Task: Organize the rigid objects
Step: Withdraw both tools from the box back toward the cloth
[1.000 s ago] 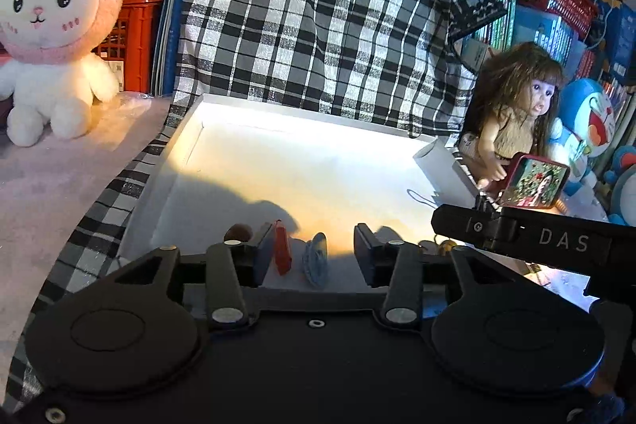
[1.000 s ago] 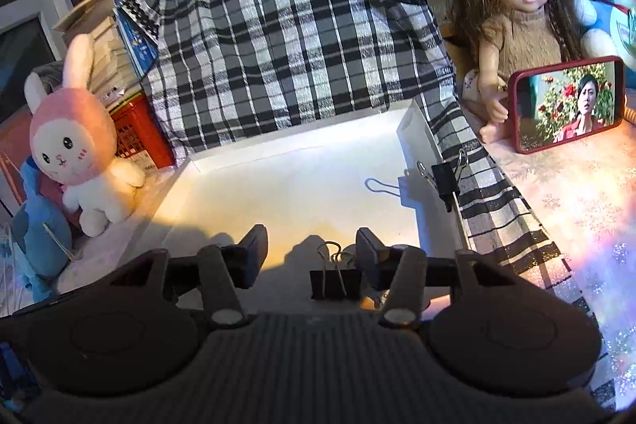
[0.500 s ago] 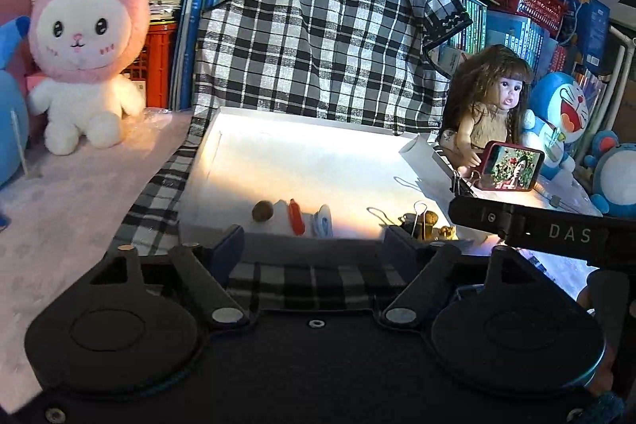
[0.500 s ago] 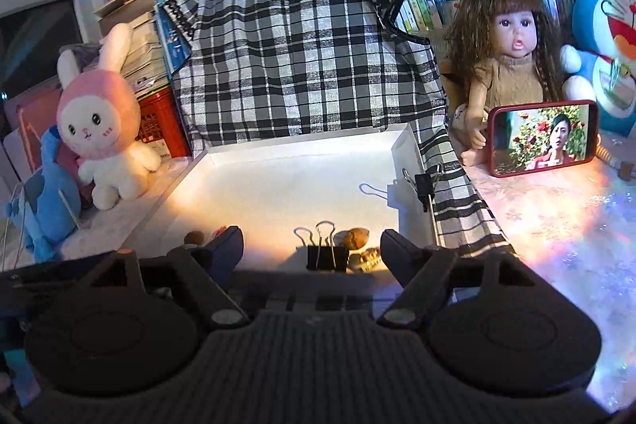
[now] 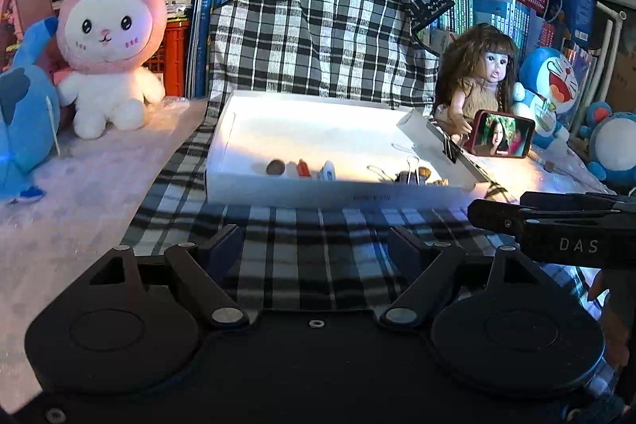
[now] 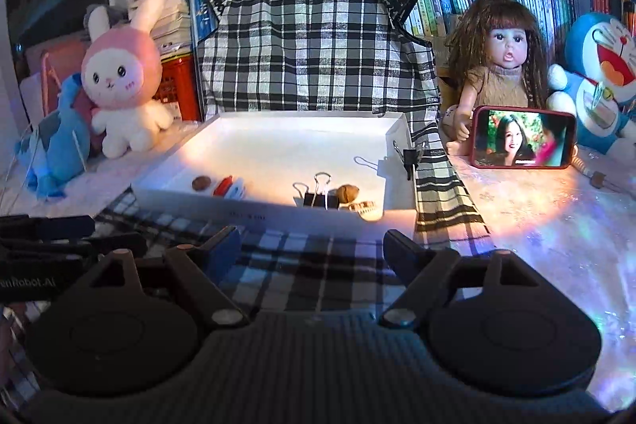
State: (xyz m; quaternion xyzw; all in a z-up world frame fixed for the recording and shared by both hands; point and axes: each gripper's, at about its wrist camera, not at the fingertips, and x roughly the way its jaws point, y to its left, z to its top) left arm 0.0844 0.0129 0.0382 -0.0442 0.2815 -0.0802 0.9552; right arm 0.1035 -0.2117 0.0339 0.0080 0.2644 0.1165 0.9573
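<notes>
Tray (image 6: 254, 213) far half bare; near wall fronts clips (image 6: 320, 199).

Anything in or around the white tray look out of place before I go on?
One binder clip is clamped onto the tray's right wall rather than lying inside with the other clip and small items. Otherwise nothing stands out.

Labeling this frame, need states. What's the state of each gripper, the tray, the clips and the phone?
left gripper: open, empty, short of the tray
right gripper: open, empty, short of the tray
white tray: upright on the plaid cloth, small items inside
black binder clip: inside tray, handles up
second binder clip: clamped on tray's right wall
phone: screen on, propped against doll
</notes>
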